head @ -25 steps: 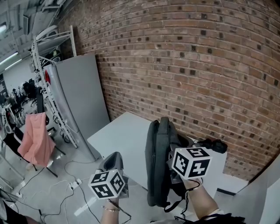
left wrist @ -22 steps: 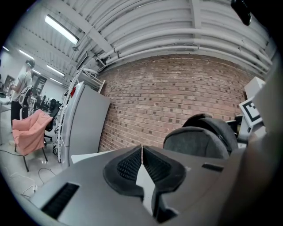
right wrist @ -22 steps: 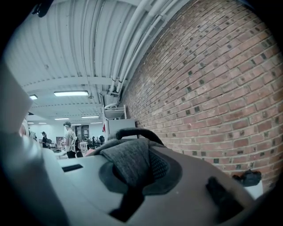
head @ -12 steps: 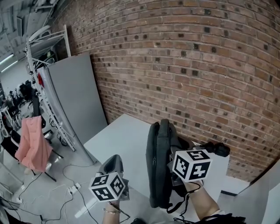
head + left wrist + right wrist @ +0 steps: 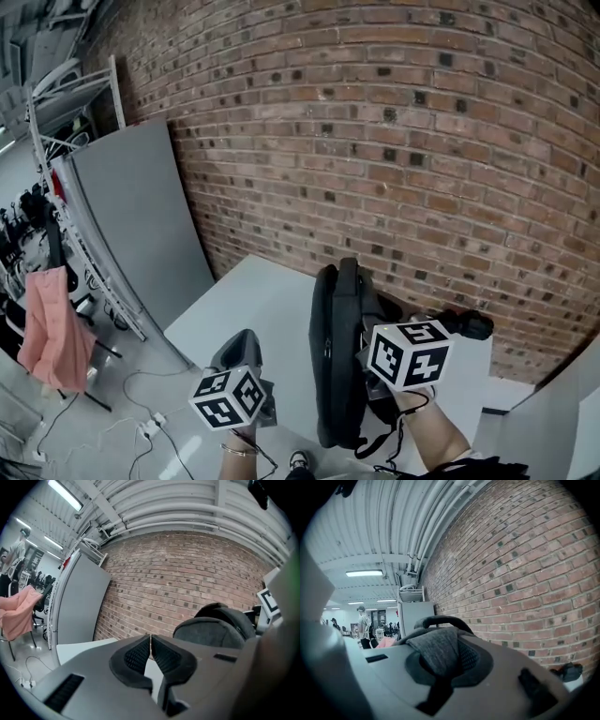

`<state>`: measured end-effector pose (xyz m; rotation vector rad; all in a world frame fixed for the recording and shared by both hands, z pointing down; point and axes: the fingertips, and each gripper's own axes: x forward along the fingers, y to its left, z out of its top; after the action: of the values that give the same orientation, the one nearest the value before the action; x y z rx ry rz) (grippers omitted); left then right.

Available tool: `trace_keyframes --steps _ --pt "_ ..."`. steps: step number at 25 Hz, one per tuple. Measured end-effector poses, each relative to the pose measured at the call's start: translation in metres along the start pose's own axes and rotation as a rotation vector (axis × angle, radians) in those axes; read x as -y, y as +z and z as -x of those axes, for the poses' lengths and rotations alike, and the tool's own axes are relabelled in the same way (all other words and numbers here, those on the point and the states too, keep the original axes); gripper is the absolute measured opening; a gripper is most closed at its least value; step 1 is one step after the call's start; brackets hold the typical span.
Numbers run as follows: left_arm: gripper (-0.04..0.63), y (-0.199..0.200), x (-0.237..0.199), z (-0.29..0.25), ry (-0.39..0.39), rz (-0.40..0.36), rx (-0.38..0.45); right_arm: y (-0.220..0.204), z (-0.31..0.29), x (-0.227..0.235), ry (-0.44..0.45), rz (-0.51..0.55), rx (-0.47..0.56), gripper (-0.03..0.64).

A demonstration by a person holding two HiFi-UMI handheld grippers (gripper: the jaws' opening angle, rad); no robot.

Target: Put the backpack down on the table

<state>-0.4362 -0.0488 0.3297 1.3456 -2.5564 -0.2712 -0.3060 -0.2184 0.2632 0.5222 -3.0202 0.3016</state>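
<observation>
Holding the backpack [image 5: 336, 356] upright in the lower centre of the head view, over the near edge of the white table [image 5: 253, 300]; we can't tell whether its bottom touches the top. Right tongs [image 5: 449, 654] clamped on a fold of its grey fabric, just below the top handle [image 5: 440, 619]. Left tongs [image 5: 150, 649] closed on nothing, at lower left, apart from the backpack. Brick wall [image 5: 422, 141] behind the table
</observation>
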Motion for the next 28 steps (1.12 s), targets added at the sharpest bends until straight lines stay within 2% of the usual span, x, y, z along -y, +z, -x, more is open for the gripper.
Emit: trace_keyframes --steps 10,20,28 --pt "0.02 0.033 -0.026 -0.076 -0.066 -0.014 -0.005 0.016 -0.068 0.01 -0.053 -0.002 0.019 0.04" --pt "0.02 0.055 -0.068 -0.134 -0.09 -0.029 -0.029 0.014 -0.139 0.009 -0.079 -0.031 -0.003 0.04" --pt "0.02 0.061 -0.13 -0.16 -0.032 -0.025 -0.066 0.018 -0.207 -0.011 -0.057 -0.019 -0.01 0.04"
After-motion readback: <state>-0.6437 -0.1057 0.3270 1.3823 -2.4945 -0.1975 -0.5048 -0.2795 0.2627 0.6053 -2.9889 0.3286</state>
